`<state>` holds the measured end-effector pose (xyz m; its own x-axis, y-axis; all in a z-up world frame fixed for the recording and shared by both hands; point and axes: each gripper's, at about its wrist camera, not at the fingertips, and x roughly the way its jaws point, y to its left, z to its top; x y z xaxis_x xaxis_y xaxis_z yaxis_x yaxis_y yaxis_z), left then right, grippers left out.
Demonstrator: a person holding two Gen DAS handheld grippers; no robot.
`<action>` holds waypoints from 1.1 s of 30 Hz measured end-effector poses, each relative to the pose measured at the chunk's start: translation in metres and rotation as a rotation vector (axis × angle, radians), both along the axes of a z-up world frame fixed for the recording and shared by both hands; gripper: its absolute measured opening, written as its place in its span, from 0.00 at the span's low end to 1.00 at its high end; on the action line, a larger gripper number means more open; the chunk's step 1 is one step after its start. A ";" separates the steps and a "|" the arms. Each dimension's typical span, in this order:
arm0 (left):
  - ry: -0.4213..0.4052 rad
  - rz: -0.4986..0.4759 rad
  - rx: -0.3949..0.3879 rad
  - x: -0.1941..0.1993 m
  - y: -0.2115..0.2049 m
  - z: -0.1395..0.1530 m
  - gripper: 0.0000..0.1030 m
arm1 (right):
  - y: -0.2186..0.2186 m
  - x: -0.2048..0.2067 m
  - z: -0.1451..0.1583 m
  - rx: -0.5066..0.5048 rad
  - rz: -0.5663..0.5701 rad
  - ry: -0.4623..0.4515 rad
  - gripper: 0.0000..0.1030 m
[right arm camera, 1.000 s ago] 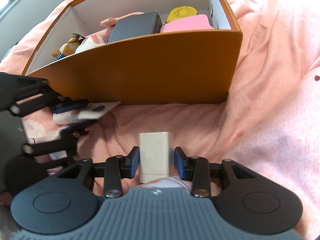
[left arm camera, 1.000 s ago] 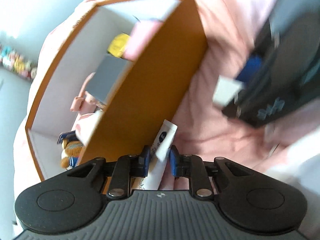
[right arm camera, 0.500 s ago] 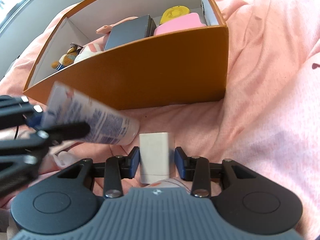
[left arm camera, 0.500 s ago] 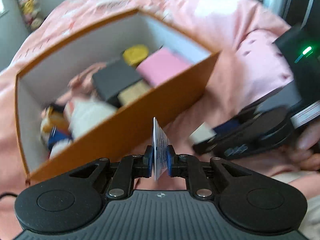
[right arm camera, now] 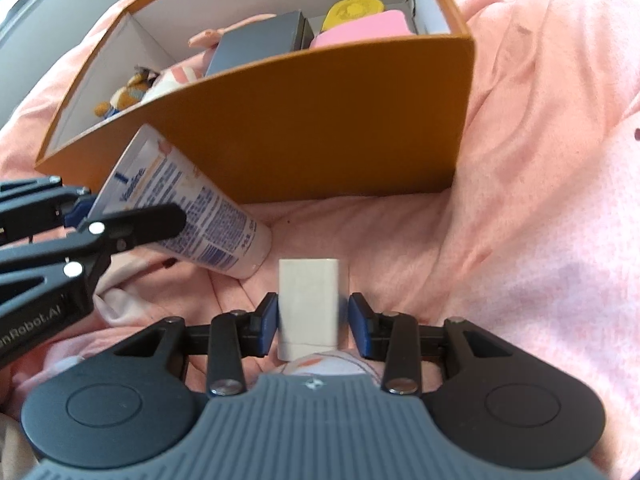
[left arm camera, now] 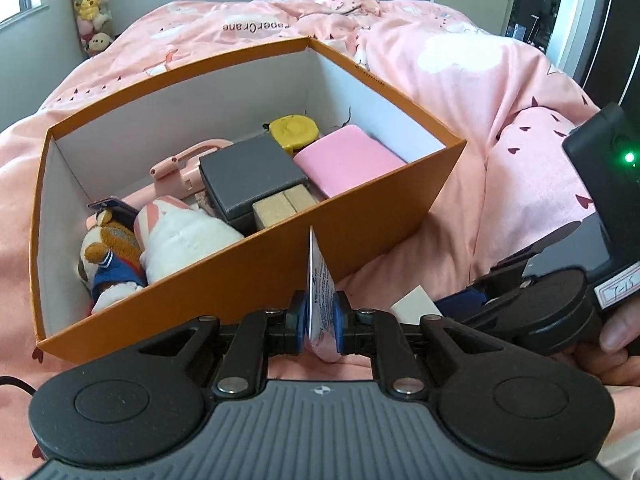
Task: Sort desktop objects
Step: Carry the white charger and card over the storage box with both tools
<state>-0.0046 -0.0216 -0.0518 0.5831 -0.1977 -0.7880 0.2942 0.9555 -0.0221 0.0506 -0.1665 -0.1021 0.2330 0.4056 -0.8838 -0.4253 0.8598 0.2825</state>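
Observation:
My left gripper (left arm camera: pixel 318 322) is shut on a white lotion tube (left arm camera: pixel 320 300), held edge-on in front of the orange box (left arm camera: pixel 280 264). In the right wrist view the tube (right arm camera: pixel 192 208) shows tilted, cap end down, near the box's front wall (right arm camera: pixel 320 128). My right gripper (right arm camera: pixel 313 320) holds a small white block (right arm camera: pixel 308 304) between its blue pads, low over the pink bedding. The block (left arm camera: pixel 414 304) and the right gripper also show at the right of the left wrist view.
The box holds a plush dog (left arm camera: pixel 108 256), a white plush (left arm camera: pixel 180 236), a grey case (left arm camera: pixel 252 176), wooden blocks (left arm camera: pixel 284 206), a pink pad (left arm camera: pixel 348 160), a yellow tape measure (left arm camera: pixel 294 130) and a pink tool (left arm camera: pixel 180 164). Pink bedding (left arm camera: pixel 460 72) lies all around.
My left gripper has lifted and turned to face the box's open top, carrying the tube up off the bedding. The right gripper has moved slightly closer to the box with its block.

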 end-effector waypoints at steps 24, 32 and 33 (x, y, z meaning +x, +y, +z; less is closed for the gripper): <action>-0.039 -0.069 -0.118 0.007 0.016 0.088 0.13 | -0.012 -0.011 0.081 0.110 0.213 -0.151 0.37; -0.086 -0.050 -0.143 0.018 0.040 0.125 0.13 | -0.010 -0.009 0.139 0.042 0.397 -0.316 0.37; -0.099 -0.043 -0.140 0.020 0.044 0.129 0.13 | -0.008 -0.007 0.146 0.044 0.418 -0.334 0.37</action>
